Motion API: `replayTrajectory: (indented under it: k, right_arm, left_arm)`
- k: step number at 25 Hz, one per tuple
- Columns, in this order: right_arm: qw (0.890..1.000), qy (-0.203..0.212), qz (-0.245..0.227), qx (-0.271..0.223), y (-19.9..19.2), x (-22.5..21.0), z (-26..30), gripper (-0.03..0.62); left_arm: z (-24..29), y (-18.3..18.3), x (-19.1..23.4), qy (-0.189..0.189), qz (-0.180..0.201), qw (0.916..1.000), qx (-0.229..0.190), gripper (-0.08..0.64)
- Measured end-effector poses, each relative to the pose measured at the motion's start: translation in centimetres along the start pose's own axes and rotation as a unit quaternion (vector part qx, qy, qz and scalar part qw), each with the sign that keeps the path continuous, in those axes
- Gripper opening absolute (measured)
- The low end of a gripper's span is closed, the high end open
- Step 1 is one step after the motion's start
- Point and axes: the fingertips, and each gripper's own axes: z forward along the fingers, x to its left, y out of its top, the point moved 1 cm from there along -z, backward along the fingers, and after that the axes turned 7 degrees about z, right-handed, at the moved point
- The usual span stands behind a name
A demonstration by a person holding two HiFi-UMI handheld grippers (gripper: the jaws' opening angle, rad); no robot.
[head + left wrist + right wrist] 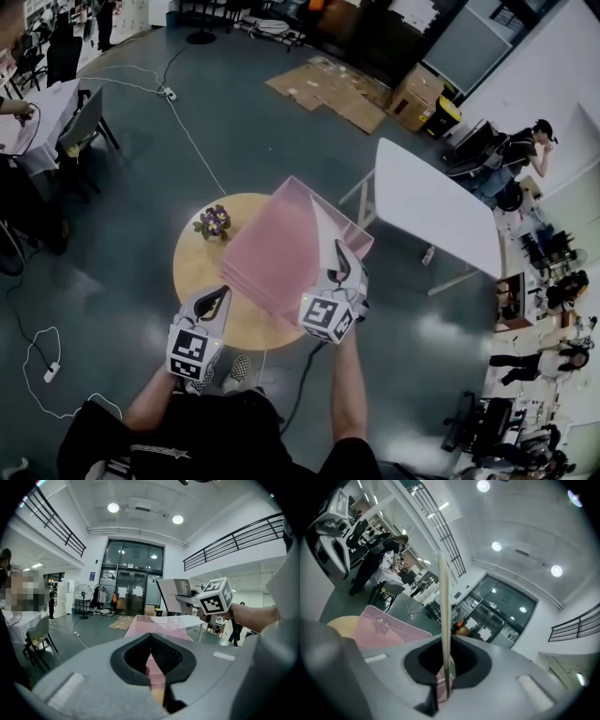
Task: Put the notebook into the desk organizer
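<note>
Between right gripper [446,645] jaws, pinched edge-on, stands the notebook [443,597]; left gripper [150,638] jaws closed.

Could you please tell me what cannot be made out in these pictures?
Notebook: the right gripper view shows only its edge; in the left gripper view its cover print is too small to read.
Desk organizer: in the head view any dividers are too faint; in the left gripper view the left tongs hide its near end.
Plant: head view, too small to see its pot.
</note>
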Motion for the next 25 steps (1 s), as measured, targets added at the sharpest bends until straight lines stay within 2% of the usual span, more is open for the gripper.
replayTrajectory:
  k: [6, 11, 17, 25]
  right_arm:
    - [0.996, 0.032, -0.080, 0.015, -1.9, 1.9, 4.1, 0.014]
    - [0.985, 0.068, -0.150, 0.045, -4.1, 4.2, 7.2, 0.014]
    - [0.973, 0.094, -0.200, 0.072, -6.1, 5.7, 9.9, 0.015]
    - [0.956, 0.112, -0.261, 0.067, -6.3, 7.9, 11.7, 0.029]
  left_arm:
    - [0.6, -0.5, 0.2, 0.017, -0.008, 0.9997, 0.013, 0.009]
    - [1.1, -1.0, 0.8, 0.031, -0.014, 0.9992, 0.022, 0.009]
    - [1.2, -1.8, 1.8, 0.051, -0.025, 0.9978, 0.033, 0.009]
    - [1.5, -2.4, 2.4, 0.065, -0.034, 0.9965, 0.040, 0.009]
